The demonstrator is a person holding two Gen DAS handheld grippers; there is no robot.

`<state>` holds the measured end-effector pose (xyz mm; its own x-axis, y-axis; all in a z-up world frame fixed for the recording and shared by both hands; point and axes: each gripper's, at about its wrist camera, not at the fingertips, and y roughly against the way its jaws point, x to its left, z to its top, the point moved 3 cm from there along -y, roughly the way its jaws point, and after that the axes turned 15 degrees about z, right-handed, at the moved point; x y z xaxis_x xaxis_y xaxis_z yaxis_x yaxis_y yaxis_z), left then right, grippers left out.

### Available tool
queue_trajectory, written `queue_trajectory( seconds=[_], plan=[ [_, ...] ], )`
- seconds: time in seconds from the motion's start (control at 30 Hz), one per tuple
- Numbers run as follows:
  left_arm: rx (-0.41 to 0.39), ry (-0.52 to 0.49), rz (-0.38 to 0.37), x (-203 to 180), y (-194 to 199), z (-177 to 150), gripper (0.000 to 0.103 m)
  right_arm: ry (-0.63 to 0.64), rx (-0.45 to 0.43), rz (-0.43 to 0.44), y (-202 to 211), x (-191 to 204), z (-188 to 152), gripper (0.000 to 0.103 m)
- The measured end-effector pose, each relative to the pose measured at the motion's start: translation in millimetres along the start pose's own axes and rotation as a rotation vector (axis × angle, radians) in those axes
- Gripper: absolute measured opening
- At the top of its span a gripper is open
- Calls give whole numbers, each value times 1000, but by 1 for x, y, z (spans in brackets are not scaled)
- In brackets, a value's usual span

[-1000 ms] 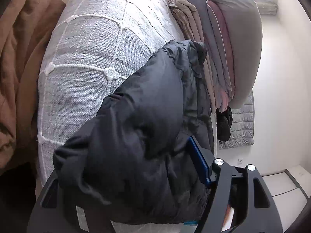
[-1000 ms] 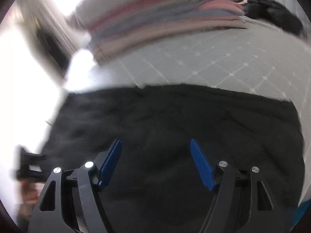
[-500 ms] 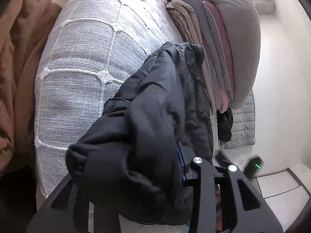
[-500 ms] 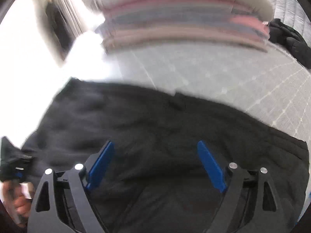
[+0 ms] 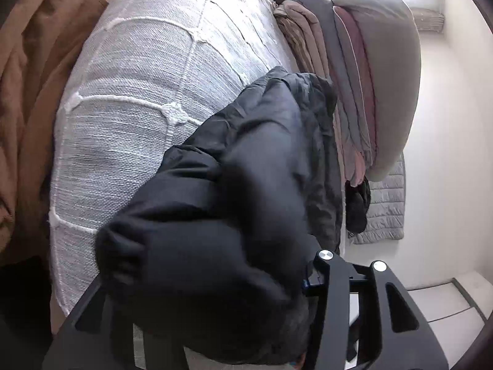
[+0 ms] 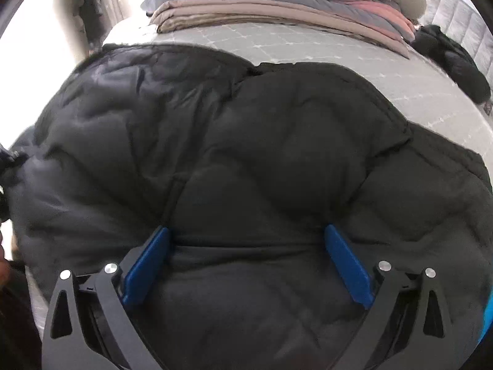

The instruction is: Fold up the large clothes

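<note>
Jacket [image 6: 246,154] spread on bed [image 6: 308,49], folded stack [image 6: 277,9] behind it

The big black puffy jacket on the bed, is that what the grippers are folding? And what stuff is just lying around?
Part of the job:
- black puffy jacket
- left gripper, its jaws opening, a bunch of jacket between them
- right gripper, jaws opening wide over the jacket

Just lying about:
- stack of folded clothes
- brown garment
- small dark garment
- grey bedspread
</note>
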<state>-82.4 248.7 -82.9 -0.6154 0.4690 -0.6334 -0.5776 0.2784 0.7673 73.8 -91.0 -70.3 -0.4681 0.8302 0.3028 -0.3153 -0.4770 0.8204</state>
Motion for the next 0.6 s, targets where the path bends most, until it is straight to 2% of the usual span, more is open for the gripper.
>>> queue_trajectory(
  seconds=[0.07, 0.2, 0.3, 0.4, 0.43, 0.5, 0.57, 0.6],
  plan=[
    [-1, 15, -14, 3, 0, 0, 44, -29, -104, 55, 24, 2, 5, 96],
    [-11, 21, -19, 7, 2, 0, 44, -51, -245, 9, 59, 7, 0, 96],
    [-18, 28, -23, 9, 4, -2, 44, -45, -252, -58, 59, 9, -10, 96],
    [-23, 37, -28, 10, 6, -2, 44, -93, -258, -99, 55, 5, -31, 96],
    [-24, 38, -28, 10, 6, -2, 44, -106, -243, -109, 50, 1, -36, 96],
    [-27, 36, -27, 10, 6, -1, 44, -121, -146, -117, 27, -13, -46, 96],
    [-37, 35, -26, 9, 8, -2, 44, -134, -185, -106, 38, -10, -46, 96],
    [-38, 37, -28, 9, 9, -3, 44, -132, -240, -97, 50, -7, -45, 96]
  ],
)
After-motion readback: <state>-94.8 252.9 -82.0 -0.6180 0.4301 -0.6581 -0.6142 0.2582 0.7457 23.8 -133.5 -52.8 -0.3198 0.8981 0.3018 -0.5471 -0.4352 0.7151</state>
